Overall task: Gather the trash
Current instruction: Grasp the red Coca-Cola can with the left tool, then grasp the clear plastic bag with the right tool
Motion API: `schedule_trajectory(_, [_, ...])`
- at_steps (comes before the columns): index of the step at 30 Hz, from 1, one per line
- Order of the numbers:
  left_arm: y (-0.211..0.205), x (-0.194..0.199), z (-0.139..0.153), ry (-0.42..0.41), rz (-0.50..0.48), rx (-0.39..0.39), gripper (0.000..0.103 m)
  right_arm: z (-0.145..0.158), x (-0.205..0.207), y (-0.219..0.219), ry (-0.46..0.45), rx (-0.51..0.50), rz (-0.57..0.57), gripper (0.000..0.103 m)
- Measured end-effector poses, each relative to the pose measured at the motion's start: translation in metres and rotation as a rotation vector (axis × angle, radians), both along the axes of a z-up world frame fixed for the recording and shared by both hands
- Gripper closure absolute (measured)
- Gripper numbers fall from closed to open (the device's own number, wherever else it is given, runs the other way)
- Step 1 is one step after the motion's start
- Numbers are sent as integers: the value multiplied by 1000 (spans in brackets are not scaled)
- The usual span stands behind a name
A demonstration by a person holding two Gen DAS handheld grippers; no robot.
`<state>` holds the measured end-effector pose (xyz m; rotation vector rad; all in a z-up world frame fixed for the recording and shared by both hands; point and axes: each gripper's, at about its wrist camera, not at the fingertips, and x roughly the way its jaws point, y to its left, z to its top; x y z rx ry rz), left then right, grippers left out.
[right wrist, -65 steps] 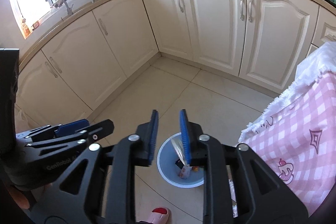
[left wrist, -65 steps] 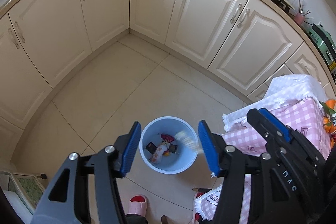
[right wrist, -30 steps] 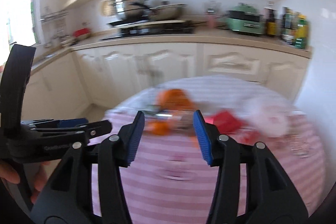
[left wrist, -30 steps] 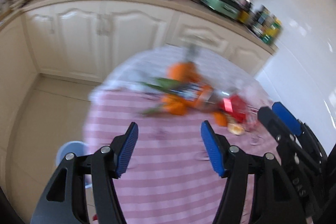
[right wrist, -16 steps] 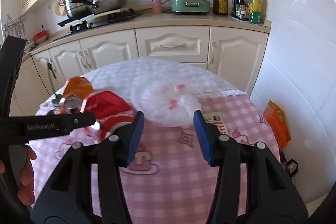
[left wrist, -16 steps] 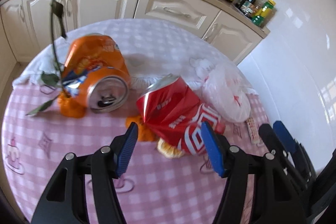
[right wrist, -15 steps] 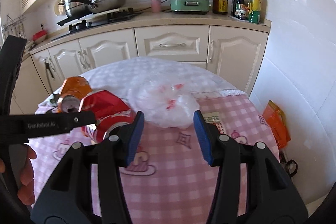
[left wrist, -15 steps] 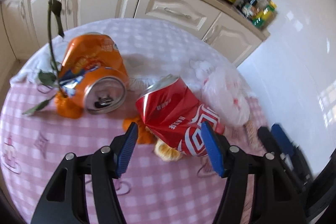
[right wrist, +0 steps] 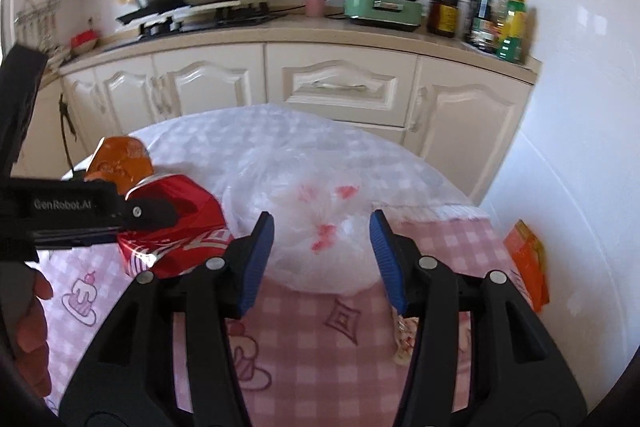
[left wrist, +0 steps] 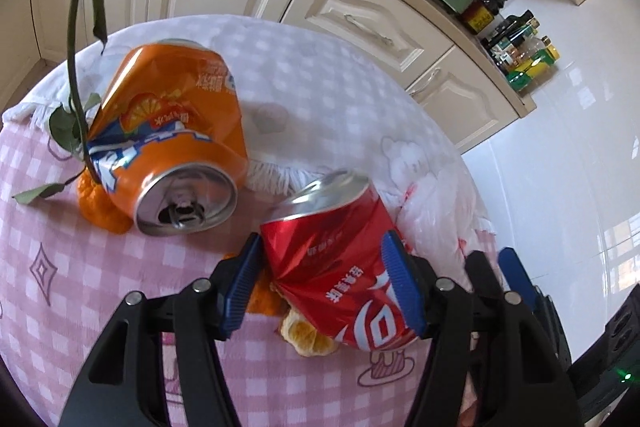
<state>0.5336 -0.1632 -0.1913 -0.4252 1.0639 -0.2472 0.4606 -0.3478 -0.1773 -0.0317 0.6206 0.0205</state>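
Left gripper [left wrist: 322, 281], jaws just closing, is set around dented red can [left wrist: 340, 259]; right gripper [right wrist: 322, 257], half open, is held empty before white plastic bag [right wrist: 304, 223]

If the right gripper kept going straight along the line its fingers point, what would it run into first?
Most likely the crumpled clear plastic bag on the pink checked tablecloth. It sits squarely between the right gripper's open blue pads, just ahead of the tips. Depth is hard to judge, so contact may be near.
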Motion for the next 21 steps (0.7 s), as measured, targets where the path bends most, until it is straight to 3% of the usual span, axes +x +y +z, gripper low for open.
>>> schedule_trajectory(1, [0, 1, -1, 5, -1, -3, 58, -3, 3, 3, 3, -27, -2, 53])
schedule_trajectory(4, [-2, 5, -9, 38, -4, -30, 63, -11, 11, 11, 24, -70, 19, 53])
schedule_trajectory(8, [-7, 4, -11, 23, -3, -37, 65, -13, 13, 15, 34, -84, 40, 53])
schedule_trajectory(15, [-11, -1, -2, -52, -12, -54, 72, -14, 14, 12, 45, -78, 46, 53])
schedule_trajectory(21, [-5, -10, 25, -154, -14, 6, 78, -8, 10, 7, 36, -100, 59, 46])
